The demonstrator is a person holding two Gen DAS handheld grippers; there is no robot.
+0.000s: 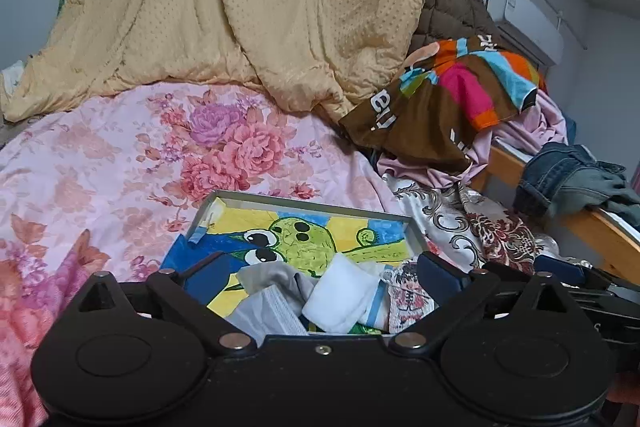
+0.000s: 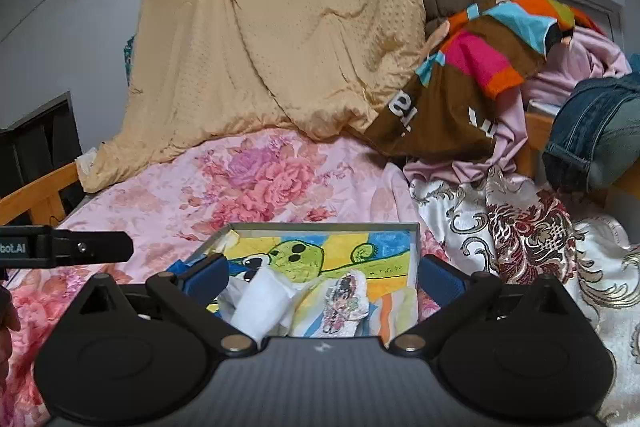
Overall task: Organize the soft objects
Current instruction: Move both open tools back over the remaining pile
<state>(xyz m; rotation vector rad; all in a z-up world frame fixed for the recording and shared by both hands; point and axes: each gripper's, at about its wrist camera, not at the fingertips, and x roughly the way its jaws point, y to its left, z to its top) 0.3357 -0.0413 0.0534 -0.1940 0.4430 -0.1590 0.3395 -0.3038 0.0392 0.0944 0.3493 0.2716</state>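
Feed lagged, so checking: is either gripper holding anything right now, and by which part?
Nothing is held. The left gripper and right gripper are both open above the socks in the tray, pads apart from any cloth.

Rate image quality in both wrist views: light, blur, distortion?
Left wrist: soft even light, strong fisheye bending, dark corners, tray sharp. Right wrist: same flat light, no glare, socks sharp, edges near the jeans slightly soft.

The left gripper (image 1: 320, 277) is held level, its blue-padded fingers (image 1: 208, 273) spread wide apart with nothing clamped. The right gripper (image 2: 320, 275) is held alongside in the same pose, its fingers (image 2: 440, 277) likewise spread wide and gripping nothing.
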